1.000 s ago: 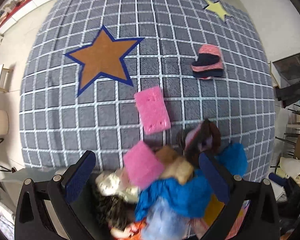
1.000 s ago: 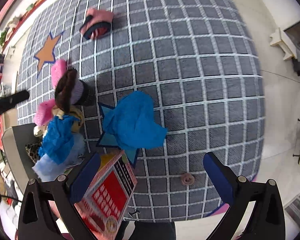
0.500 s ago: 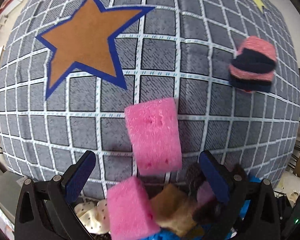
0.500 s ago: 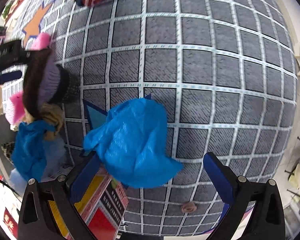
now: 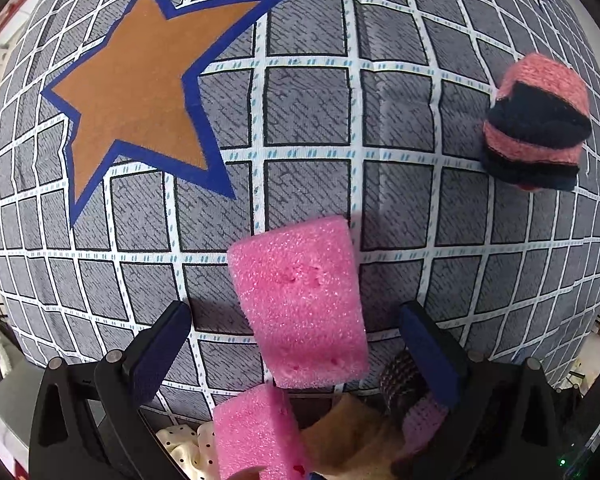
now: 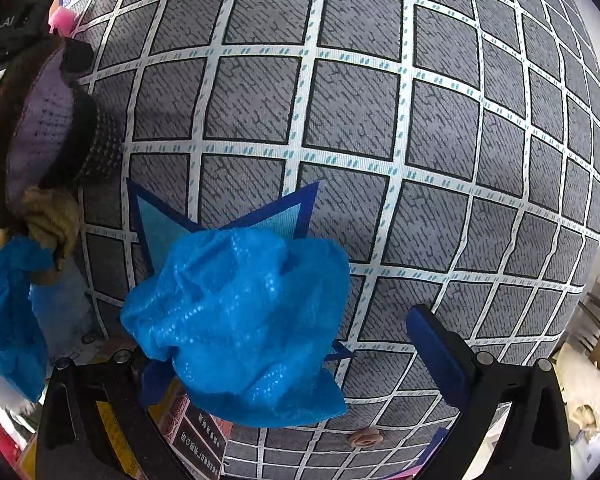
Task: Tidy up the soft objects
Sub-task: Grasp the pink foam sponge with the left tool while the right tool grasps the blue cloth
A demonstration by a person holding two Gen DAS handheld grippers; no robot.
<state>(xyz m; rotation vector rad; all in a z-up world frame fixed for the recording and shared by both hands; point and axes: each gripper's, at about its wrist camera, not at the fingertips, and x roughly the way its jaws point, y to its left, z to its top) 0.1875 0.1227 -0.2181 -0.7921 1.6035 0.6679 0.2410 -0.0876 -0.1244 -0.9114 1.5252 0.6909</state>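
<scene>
Pink foam marks the left gripper's target: a sponge [image 5: 300,304] lies on the checked mat [image 5: 308,108] between the two spread fingers [image 5: 162,350] of the left gripper [image 5: 296,344], touching neither. A second pink sponge [image 5: 252,432] sits nearer than the fingertips, at the top of a heap with a tan cloth [image 5: 340,436] and a brown-and-lilac knit piece [image 5: 404,380] just inside the right finger. A pink-and-navy striped knit [image 5: 536,124] lies well apart, far ahead and to the right of the fingers.

In the right wrist view, a crumpled blue cloth [image 6: 244,320] rests on the mat over a blue star print [image 6: 224,216], covering the left finger and reaching toward the middle of the gap. The right gripper [image 6: 292,356] stands wide open; its right finger [image 6: 436,352] is clear of the cloth. Whether the hidden left finger touches the cloth cannot be told. A printed red box [image 6: 196,432] lies under the cloth's near edge, and another blue cloth [image 6: 8,312] hangs in the heap to the left.

Judged from this layout, the sorting is at an early or middle stage: one heap exists, while the sponge, the striped knit and the blue cloth lie loose. Neither gripper holds anything.
</scene>
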